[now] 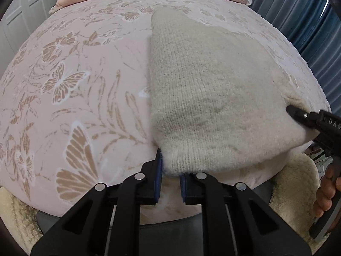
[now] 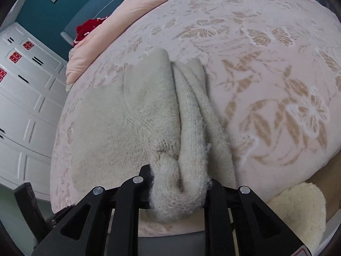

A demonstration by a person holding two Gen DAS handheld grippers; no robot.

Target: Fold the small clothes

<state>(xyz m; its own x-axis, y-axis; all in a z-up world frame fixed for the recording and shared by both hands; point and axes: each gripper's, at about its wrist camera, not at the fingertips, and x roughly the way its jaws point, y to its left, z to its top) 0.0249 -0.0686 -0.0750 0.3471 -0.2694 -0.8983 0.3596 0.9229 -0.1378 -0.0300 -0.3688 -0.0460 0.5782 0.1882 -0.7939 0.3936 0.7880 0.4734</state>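
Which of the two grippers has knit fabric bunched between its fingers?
The right gripper, clamping the cream knit garment; the left gripper stands open at its hem.

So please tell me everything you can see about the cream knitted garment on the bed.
The cream knitted garment looks like soft, fuzzy wool with a fine ribbed knit. It lies folded on the pink butterfly-pattern bedspread, its layered edges bunched on the right. The right tongs are shut on a thick wad of its near right corner. The left tongs are at its near left corner, jaws apart, one pad touching the fabric.

left tool (image 1: 170, 173) jaws parted, right tool (image 2: 179, 188) clamped shut
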